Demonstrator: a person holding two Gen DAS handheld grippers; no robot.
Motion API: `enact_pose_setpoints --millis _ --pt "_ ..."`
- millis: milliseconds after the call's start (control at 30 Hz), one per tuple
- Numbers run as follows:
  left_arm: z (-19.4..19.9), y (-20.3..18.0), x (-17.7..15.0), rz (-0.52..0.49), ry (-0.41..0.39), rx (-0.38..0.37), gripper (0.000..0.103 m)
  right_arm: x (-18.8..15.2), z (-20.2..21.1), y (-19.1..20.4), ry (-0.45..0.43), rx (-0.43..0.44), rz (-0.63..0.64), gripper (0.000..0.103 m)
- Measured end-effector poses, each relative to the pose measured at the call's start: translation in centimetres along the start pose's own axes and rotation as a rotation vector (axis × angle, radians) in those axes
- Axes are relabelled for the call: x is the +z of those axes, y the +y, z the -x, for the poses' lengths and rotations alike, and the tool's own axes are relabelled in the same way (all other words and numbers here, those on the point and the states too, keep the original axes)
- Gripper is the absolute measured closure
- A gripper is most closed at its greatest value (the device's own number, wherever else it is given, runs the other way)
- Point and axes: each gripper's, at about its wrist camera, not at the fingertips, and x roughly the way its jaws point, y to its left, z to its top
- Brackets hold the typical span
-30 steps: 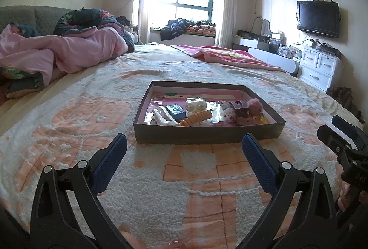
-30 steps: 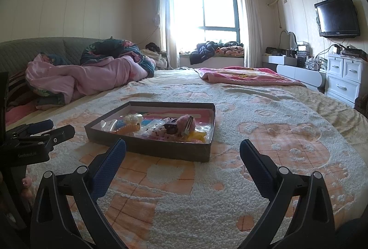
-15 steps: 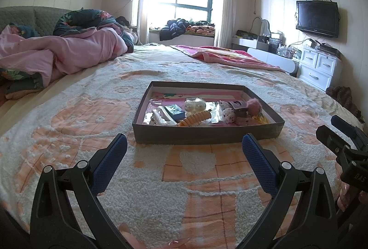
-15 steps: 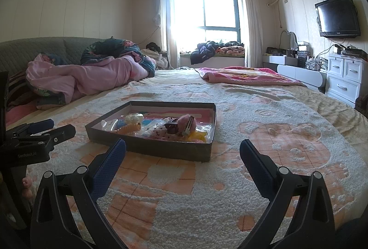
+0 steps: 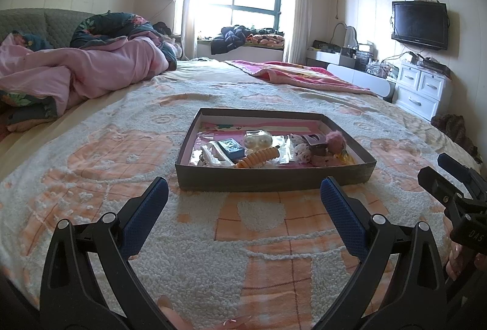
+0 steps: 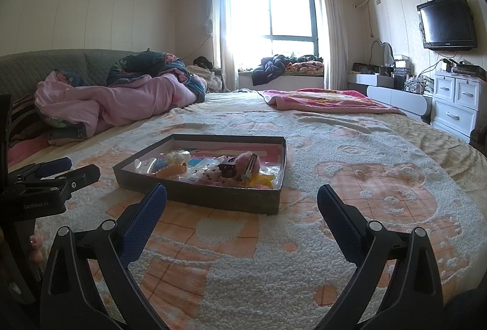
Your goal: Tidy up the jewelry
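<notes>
A shallow dark box tray [image 5: 268, 179] sits on the bed's blanket, just beyond both grippers. It holds jewelry and hair items: an orange spiral clip [image 5: 258, 159], a small dark box [image 5: 231, 146], pearl pieces in a clear pack [image 5: 258, 141], a pink pompom piece [image 5: 334, 142]. The tray also shows in the right wrist view [image 6: 194, 196], left of centre. My left gripper [image 5: 243, 196] is open and empty in front of the tray. My right gripper [image 6: 242, 202] is open and empty, to the tray's right front.
A crumpled pink duvet [image 5: 91, 71] lies at the left of the bed, a pink blanket [image 5: 298, 74] at the far right. White drawers [image 5: 423, 89] and a wall TV [image 5: 420, 24] stand to the right. The orange-and-white blanket [image 5: 258, 238] covers the bed.
Both grippers have stayed nearly still; the left view has shifted only slightly. Nothing in the tray has moved.
</notes>
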Motion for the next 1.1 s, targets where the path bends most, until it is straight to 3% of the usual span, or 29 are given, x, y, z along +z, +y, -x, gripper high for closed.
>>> enact_pose_setpoints --millis 1100 --pt "-0.56 0.49 -0.2 -0.002 0.008 0.003 0.011 -0.14 -0.41 -0.2 0.021 -0.015 -0.009 0.007"
